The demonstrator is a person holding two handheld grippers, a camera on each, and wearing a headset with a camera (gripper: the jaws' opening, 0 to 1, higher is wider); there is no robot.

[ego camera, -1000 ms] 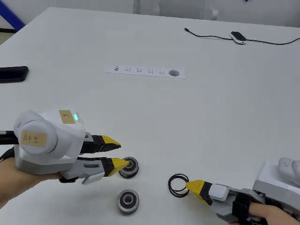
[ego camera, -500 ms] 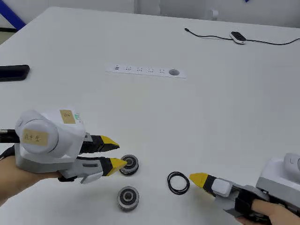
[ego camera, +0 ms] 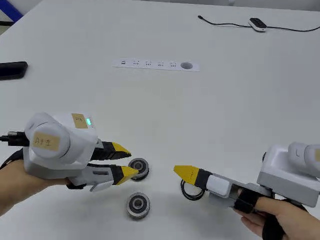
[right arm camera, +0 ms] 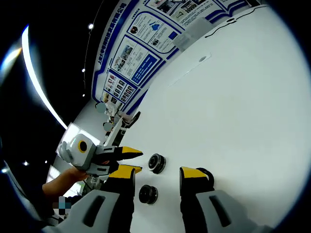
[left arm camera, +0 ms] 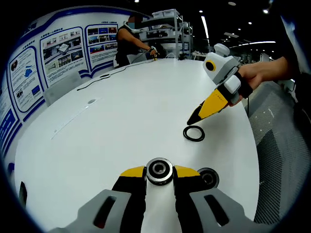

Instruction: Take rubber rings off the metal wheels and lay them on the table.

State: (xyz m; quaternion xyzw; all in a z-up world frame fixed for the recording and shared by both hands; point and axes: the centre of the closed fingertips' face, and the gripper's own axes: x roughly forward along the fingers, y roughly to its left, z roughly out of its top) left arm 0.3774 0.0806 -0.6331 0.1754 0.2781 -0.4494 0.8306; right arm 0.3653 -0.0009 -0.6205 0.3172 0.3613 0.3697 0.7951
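Observation:
Two metal wheels lie flat on the white table (ego camera: 225, 110). One wheel (ego camera: 138, 168) (left arm camera: 160, 171) (right arm camera: 156, 163) sits right at the yellow tips of my left gripper (ego camera: 129, 161) (left arm camera: 160, 174), whose jaws stand about a wheel's width apart. I cannot tell whether they touch it. The other wheel (ego camera: 137, 205) (left arm camera: 210, 177) (right arm camera: 148, 193) lies nearer me. A black rubber ring (ego camera: 189, 193) (left arm camera: 193, 133) (right arm camera: 207, 173) rests on the table, partly under my right gripper (ego camera: 187, 173) (right arm camera: 158, 174), which is open with nothing between its jaws and reaches left above the ring.
A white power strip (ego camera: 156, 64) is set into the table's middle. At the left edge lies a black phone (ego camera: 12, 70). A remote on a black cable (ego camera: 258, 23) lies at the far right. A person (left arm camera: 127, 41) stands beyond the table's far end.
My right gripper drew back off the ring, then moved left above it toward the wheels. The ring stays on the table. My left gripper has held its place by the wheel.

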